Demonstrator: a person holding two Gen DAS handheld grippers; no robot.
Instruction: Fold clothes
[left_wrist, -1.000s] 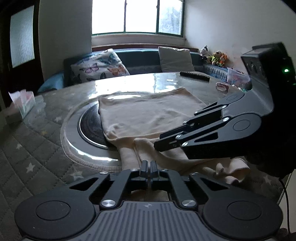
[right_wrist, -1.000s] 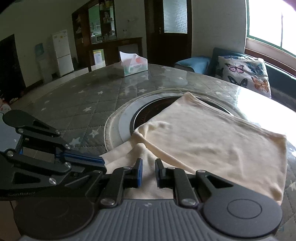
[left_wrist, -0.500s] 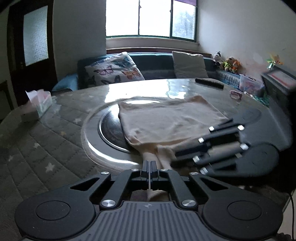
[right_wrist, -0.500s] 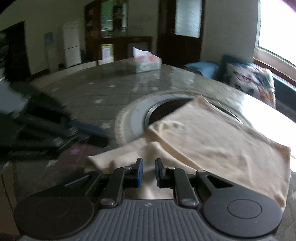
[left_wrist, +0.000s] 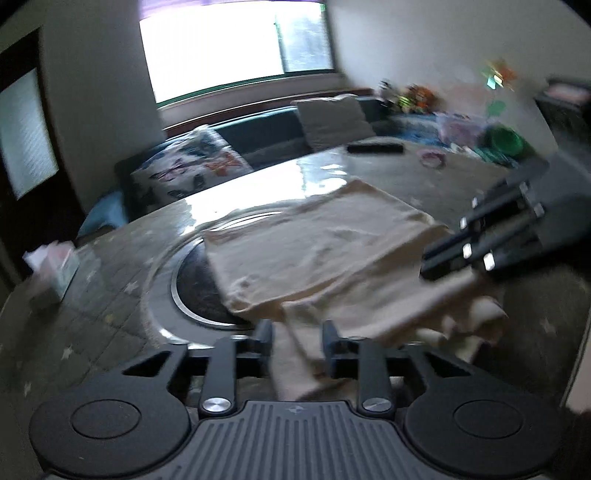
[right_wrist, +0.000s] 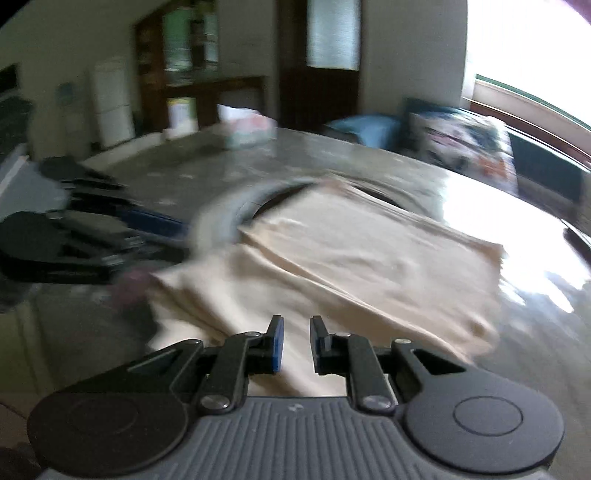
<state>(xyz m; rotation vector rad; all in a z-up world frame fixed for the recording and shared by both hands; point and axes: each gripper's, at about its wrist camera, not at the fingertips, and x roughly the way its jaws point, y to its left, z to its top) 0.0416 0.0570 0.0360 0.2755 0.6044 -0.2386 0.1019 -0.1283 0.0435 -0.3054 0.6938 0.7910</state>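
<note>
Both feeds motion-blurred. My left claw (left_wrist: 297, 341) base is cut off by the bottom edge; cloth (left_wrist: 317, 254) near end is hidden behind it. Right claw (left_wrist: 476, 251) runs off frame. Desk (left_wrist: 110, 302) clutter too smeared to identify.

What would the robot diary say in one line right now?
left hand-held gripper: open | right hand-held gripper: open | cream garment: half-folded on table

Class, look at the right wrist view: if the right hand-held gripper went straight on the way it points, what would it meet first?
Most likely the cream garment, which lies directly ahead of the right hand-held gripper and already shows between its parted jaws. The picture is blurred, so whether they touch it yet is unclear.
</note>
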